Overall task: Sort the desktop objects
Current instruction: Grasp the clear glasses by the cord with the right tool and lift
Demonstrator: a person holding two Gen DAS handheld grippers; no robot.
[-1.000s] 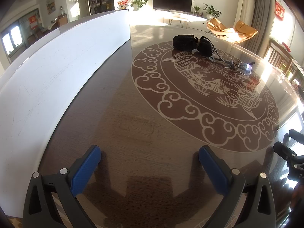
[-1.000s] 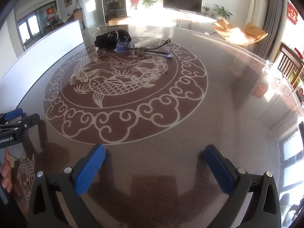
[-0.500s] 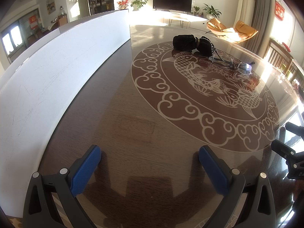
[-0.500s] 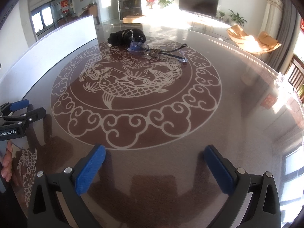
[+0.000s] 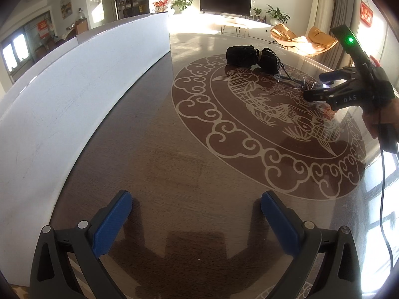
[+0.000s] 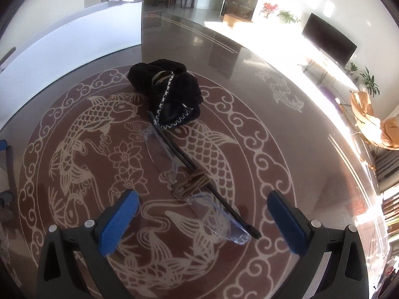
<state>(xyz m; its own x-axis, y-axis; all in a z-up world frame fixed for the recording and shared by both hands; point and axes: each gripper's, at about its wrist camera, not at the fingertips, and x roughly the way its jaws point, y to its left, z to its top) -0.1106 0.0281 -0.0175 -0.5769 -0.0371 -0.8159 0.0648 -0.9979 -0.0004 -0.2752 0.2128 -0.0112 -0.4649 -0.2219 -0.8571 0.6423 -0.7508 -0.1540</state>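
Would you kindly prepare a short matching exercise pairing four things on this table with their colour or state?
Things:
1. pouch
2. glasses
3. cord
4. right hand-held gripper

Descriptions:
A. clear, lying flat
B. open, holding nothing
C. black, with pale stitching
D. brown, wound in a bundle on the glasses

Pairs: 1-C, 2-A, 3-D, 4-B

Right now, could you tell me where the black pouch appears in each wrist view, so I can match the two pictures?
Left wrist: black pouch lies far off, upper centre, at the far rim of the fish medallion.
Right wrist: black pouch sits upper centre, beyond the clear glasses.
Shared landmark: the white board left of it.
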